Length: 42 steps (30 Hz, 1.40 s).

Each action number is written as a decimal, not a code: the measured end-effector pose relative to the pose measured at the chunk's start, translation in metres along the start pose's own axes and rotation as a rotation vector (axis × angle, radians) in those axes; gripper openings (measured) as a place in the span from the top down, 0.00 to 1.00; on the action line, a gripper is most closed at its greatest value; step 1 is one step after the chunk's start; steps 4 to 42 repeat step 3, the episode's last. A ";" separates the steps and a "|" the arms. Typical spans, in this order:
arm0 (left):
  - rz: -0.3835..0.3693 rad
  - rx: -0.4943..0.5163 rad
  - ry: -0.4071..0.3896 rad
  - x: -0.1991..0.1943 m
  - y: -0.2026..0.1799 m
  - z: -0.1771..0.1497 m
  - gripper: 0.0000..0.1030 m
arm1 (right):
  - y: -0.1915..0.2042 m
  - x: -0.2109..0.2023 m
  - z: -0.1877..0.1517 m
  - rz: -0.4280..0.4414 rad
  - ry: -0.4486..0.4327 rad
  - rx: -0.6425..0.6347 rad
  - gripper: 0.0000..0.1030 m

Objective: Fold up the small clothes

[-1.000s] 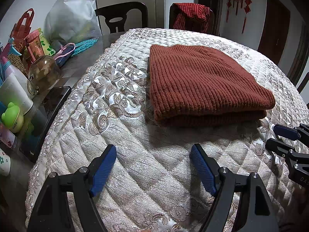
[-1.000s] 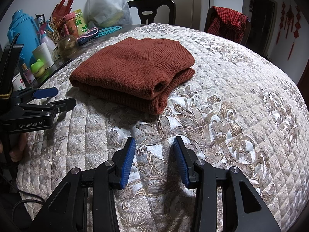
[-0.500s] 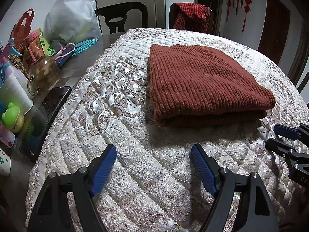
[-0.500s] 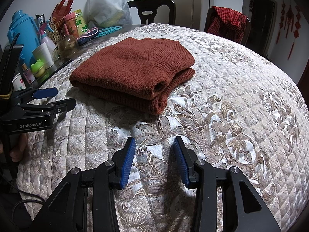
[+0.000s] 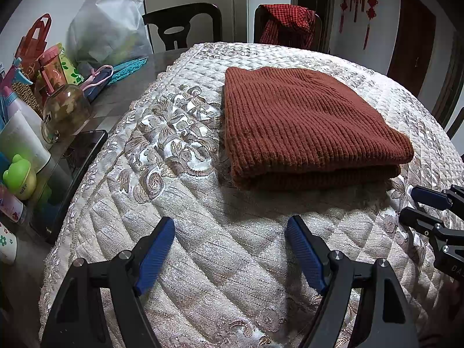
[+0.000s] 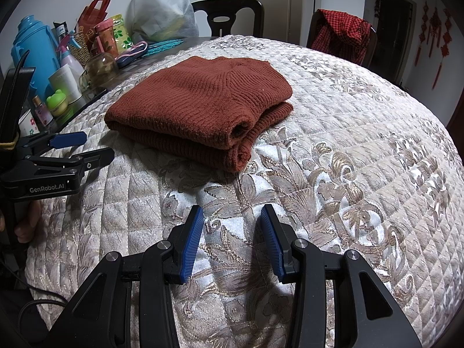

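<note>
The sweater (image 5: pixel 304 127) is rust red and folded into a thick, neat pad with two layers. It lies on the quilt (image 5: pixel 179 232), in the middle of the table, toward 12 o'clock from both grippers. Its knit has long, bumpy ribs. In the right view the fold ends look like soft rolls at 5 o'clock on the pad.

The quilt is pale, shiny and stitched in little diamonds, with curly leaf shapes sewn in. It bulges like a pillow.

The left gripper (image 5: pixel 230 249) has its blue ribbed pads far apart, with only quilt between them. The right gripper (image 6: pixel 229 240) has its pads apart too, but closer, and nothing is in them. Both hang just over the quilt, near the sweater but not touching it. Their arms are black and hard.

At 9 to 11 o'clock sits a crowd of small things: a glass jar (image 5: pixel 65 110), a green frog toy (image 5: pixel 18 175), a blue flask (image 6: pixel 29 55) and a white bag (image 5: pixel 107 26). Many are cut off by the edge. A red checked cloth (image 5: pixel 287 23) hangs on a chair at 12 o'clock. The corners are dark. A bit of a hand (image 6: pixel 24 223) shows under the left gripper, mostly hidden.
</note>
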State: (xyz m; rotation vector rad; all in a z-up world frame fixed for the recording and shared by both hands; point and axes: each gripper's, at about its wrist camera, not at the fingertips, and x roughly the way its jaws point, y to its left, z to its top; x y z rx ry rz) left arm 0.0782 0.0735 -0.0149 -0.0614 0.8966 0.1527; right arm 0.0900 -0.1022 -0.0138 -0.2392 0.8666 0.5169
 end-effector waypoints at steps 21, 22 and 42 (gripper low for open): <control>-0.001 -0.001 0.000 0.000 0.000 0.000 0.20 | 0.000 0.000 0.000 0.000 0.000 0.000 0.59; -0.001 -0.001 0.000 0.000 0.000 0.000 0.20 | 0.000 0.000 0.000 0.000 0.000 0.000 0.59; -0.001 -0.001 0.000 0.000 0.000 0.000 0.20 | 0.000 0.000 0.000 0.000 0.000 0.000 0.59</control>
